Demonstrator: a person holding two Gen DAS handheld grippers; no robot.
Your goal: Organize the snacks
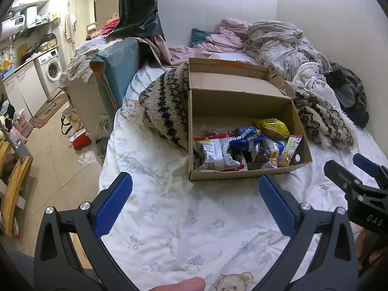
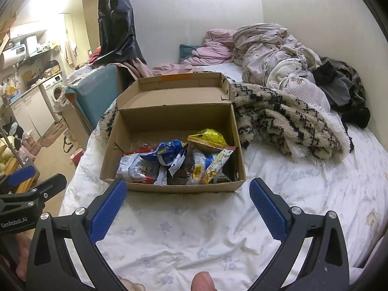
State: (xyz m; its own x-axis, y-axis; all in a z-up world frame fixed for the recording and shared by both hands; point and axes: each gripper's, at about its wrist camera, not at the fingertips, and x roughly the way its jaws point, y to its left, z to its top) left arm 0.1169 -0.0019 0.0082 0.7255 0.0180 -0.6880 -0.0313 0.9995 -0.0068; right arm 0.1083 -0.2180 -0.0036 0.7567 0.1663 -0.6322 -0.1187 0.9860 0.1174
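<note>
On the bed (image 1: 169, 230) sits an open box (image 1: 242, 111) with its lid flap tipped back. We see the snacks (image 1: 245, 148) piled in the near part of the box. A yellow bag (image 1: 271, 127) lies at the far right of the pile. A blue bag (image 1: 246, 137) lies in the middle, on top of the others. A white pack (image 1: 215, 155) lies at the left. A thin yellow stick pack (image 1: 289, 151) leans by the right wall of the box. The far part of the box floor is bare.

Our left claw (image 1: 195, 196) is spread wide, with nothing between its blue pads (image 1: 112, 206). It hangs over the sheet, near the front wall of the box but apart from it. Our right claw (image 2: 188, 201) is spread wide too and holds nothing. Its blue pads (image 2: 108, 209) reach close to the front wall of the box, one near each front corner.

From the left camera, the right claw shows at the right edge. From the right camera, the left claw (image 2: 21, 181) shows at the left edge.

A fuzzy blanket (image 2: 286, 116) with black stripes lies behind and to the right of the box, touching it. A heap of clothes (image 2: 278, 53) sits far back on the bed by the wall. Far to the left, a washer (image 1: 52, 69) stands under a counter.
</note>
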